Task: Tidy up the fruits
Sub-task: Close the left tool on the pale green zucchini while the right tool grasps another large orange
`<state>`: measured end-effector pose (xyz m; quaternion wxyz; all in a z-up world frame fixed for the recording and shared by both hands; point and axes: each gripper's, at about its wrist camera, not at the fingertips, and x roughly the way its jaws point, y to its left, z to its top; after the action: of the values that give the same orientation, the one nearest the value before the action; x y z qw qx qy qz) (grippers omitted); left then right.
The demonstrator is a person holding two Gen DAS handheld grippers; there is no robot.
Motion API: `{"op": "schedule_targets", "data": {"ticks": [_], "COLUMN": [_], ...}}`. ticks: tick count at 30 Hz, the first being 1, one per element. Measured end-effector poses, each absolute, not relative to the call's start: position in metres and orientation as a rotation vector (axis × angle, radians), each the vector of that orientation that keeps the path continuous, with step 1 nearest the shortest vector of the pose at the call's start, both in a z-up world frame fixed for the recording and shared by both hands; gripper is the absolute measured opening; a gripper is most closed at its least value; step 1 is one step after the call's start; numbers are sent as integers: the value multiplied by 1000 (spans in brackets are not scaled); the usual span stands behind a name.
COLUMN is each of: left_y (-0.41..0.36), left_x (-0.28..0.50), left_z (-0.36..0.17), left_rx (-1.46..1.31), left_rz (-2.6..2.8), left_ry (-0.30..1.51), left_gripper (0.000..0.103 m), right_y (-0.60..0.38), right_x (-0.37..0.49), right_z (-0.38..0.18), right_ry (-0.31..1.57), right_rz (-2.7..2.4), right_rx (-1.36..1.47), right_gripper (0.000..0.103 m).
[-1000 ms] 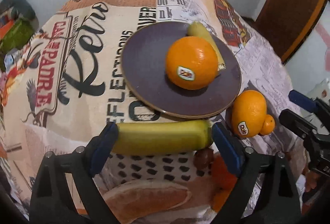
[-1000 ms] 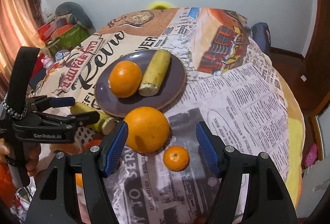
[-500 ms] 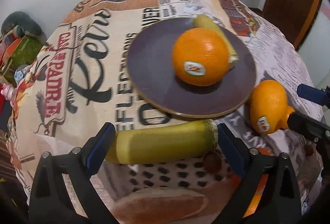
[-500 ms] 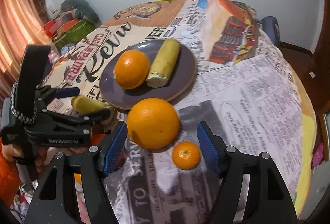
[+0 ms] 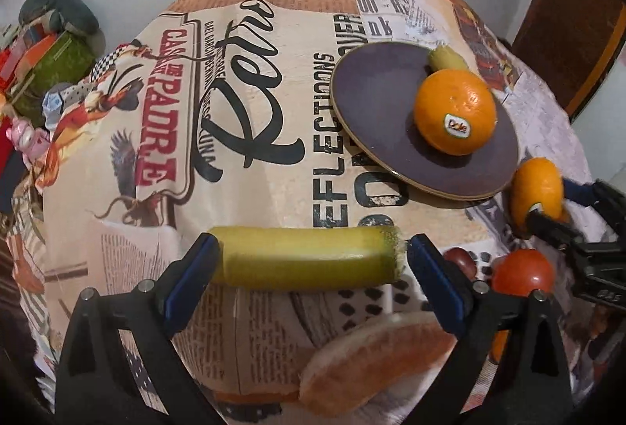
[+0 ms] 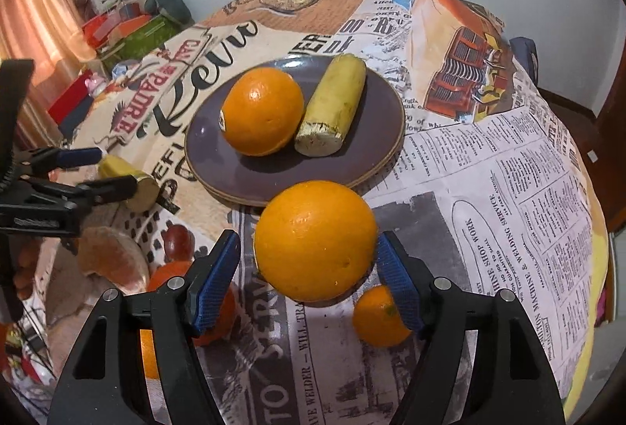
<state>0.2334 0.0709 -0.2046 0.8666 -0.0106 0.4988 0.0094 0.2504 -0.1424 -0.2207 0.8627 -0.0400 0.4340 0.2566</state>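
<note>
Two large round oranges: one (image 6: 262, 110) on the plate, one (image 6: 315, 239) on the tablecloth in front of it. Two yellow-green banana pieces with cut ends (image 6: 332, 110) (image 5: 309, 254). One small mandarin (image 6: 378, 315). One dark purple round plate (image 6: 219, 155). One red tomato (image 5: 522, 270). One pale orange grapefruit-like half (image 5: 375, 360).

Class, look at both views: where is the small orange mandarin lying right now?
In the right wrist view, the small orange mandarin lies on the newspaper-print tablecloth, low right, just behind the large loose orange and partly hidden by the right tongs' finger.
</note>
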Motion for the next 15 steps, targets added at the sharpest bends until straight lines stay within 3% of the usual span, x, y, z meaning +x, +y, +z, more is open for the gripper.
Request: {"op": "schedule_targets", "data": {"ticks": [10,15], "left_y": [105,100], "left_x": [220,231], "left_z": [-205,-220], "left_rx": [-327,-389], "left_rz": [100,98], "left_ry": [1048,1078], "left_gripper": [98,98], "right_y": [-142,-142], "right_x": [251,250], "right_z": [-228,-229], "right_ry": [926,909], "right_rz": [541,532], "right_rx": [-69,-89], "right_gripper": [70,65]}}
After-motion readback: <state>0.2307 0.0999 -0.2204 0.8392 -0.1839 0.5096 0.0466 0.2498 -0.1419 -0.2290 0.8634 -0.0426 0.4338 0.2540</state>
